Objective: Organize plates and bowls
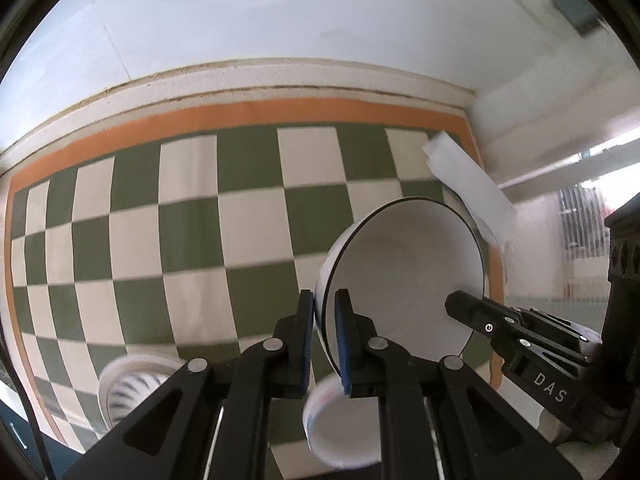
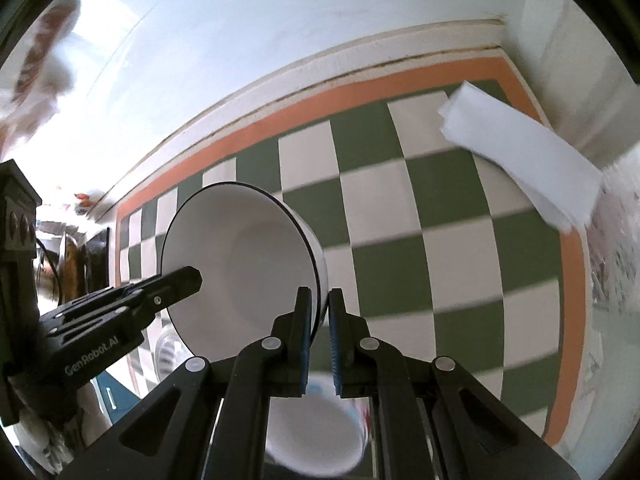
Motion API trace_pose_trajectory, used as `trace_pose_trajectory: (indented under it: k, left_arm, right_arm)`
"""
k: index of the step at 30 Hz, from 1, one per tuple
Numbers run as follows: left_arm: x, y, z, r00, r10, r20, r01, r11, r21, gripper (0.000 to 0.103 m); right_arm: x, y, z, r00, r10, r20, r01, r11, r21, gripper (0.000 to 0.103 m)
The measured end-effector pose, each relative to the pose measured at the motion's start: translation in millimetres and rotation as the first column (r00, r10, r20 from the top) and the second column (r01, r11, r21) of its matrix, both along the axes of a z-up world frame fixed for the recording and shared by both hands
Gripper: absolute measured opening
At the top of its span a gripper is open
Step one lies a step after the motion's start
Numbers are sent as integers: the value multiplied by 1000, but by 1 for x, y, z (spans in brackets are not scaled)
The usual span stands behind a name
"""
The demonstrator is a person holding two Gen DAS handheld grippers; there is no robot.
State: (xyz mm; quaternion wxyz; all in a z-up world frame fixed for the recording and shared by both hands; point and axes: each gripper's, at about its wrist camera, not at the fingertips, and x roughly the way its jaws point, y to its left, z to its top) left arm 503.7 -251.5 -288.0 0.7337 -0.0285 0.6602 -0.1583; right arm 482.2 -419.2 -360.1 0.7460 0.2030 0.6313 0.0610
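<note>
A white bowl with a thin black rim (image 1: 404, 276) (image 2: 240, 264) is held up above the checkered table, tilted on its side, mouth toward the cameras. My left gripper (image 1: 325, 312) is shut on its left rim. My right gripper (image 2: 320, 308) is shut on its opposite rim and shows in the left wrist view (image 1: 472, 312). The left gripper shows in the right wrist view (image 2: 180, 280). Below sits a white bowl with coloured marks (image 1: 344, 432) (image 2: 316, 436). A bowl with blue stripes (image 1: 132, 392) (image 2: 170, 354) stands to the left.
The table has a green and white checkered cloth (image 1: 192, 240) (image 2: 420, 240) with an orange border, against a white wall (image 1: 280, 20). A folded white paper (image 1: 468, 184) (image 2: 520, 160) lies at the far right corner. Clutter shows beyond the table's right edge (image 2: 616, 248).
</note>
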Motion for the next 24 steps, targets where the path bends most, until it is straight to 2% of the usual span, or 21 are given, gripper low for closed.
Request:
trace_pose_trajectory:
  k: [5, 12, 24]
  left_arm:
    - [-46, 1, 8, 999, -42, 4, 42, 999, -1, 9]
    - [-94, 3, -3, 996, -80, -29, 80, 997, 8, 9]
    - [-121, -2, -48, 990, -91, -110, 97, 994, 46, 9]
  right_arm:
    - [-54, 1, 10, 1000, -4, -1, 4, 1000, 0, 10]
    - [-106, 3, -3, 999, -18, -30, 18, 1000, 6, 10]
    - [-129, 6, -41, 996, -18, -91, 18, 1000, 6, 11]
